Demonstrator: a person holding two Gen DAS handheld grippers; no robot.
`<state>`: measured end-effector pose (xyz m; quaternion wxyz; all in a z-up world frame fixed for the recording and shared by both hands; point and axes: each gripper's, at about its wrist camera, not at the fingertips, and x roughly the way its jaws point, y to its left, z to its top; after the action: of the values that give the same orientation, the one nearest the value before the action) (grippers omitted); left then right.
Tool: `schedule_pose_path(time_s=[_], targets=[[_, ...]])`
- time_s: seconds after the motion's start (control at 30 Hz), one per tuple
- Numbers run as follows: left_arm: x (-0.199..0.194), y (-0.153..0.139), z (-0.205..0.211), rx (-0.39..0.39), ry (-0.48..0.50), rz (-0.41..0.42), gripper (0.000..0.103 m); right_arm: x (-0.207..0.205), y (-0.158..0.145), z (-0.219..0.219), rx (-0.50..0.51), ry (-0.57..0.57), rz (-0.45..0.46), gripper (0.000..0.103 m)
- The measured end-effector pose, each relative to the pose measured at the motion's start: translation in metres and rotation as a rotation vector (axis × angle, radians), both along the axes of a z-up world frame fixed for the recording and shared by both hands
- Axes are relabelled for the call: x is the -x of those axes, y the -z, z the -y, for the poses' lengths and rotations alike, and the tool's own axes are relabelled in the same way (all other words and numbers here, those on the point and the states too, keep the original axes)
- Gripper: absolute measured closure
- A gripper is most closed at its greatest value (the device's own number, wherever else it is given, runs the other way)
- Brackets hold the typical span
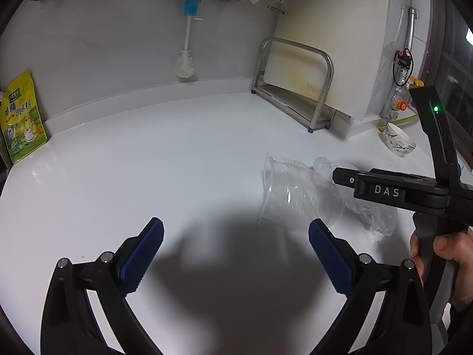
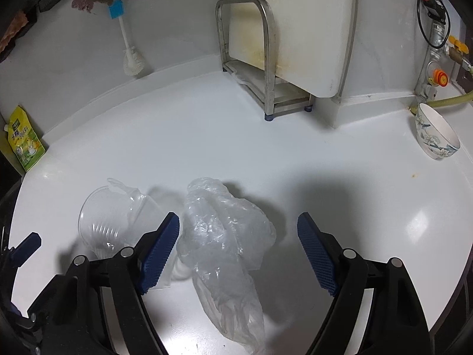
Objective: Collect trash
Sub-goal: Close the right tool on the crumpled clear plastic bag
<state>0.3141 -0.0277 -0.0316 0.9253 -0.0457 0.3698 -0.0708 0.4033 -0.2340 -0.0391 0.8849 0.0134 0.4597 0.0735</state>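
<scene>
A clear plastic cup (image 1: pixel 292 195) lies on its side on the white counter, mouth toward the left; it also shows in the right wrist view (image 2: pixel 109 222). A crumpled clear plastic bag (image 2: pixel 224 236) lies right of the cup and shows behind the right tool in the left wrist view (image 1: pixel 375 216). My left gripper (image 1: pixel 236 236) is open and empty, with the cup just beyond its right finger. My right gripper (image 2: pixel 238 236) is open, its fingers on either side of the bag, not touching it; its body shows in the left wrist view (image 1: pixel 393 192).
A yellow-green seasoning pouch (image 1: pixel 22 118) leans at the left. A steel rack (image 1: pixel 295 88) holds a white cutting board at the back. A bottle brush (image 1: pixel 186 56) hangs on the wall. A flowered bowl (image 2: pixel 437 136) sits at the right near gas pipes (image 2: pixel 437 44).
</scene>
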Motion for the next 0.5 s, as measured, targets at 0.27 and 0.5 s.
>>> schedule_pose_path(time_s=[0.27, 0.5], targets=[[-0.003, -0.002, -0.001, 0.0, -0.003, 0.002, 0.006, 0.007, 0.003, 0.009, -0.029, -0.014, -0.018, 0.077], [-0.006, -0.008, -0.003, -0.009, 0.043, 0.029, 0.006, 0.033, -0.009, 0.042, -0.075, 0.016, 0.018, 0.079]])
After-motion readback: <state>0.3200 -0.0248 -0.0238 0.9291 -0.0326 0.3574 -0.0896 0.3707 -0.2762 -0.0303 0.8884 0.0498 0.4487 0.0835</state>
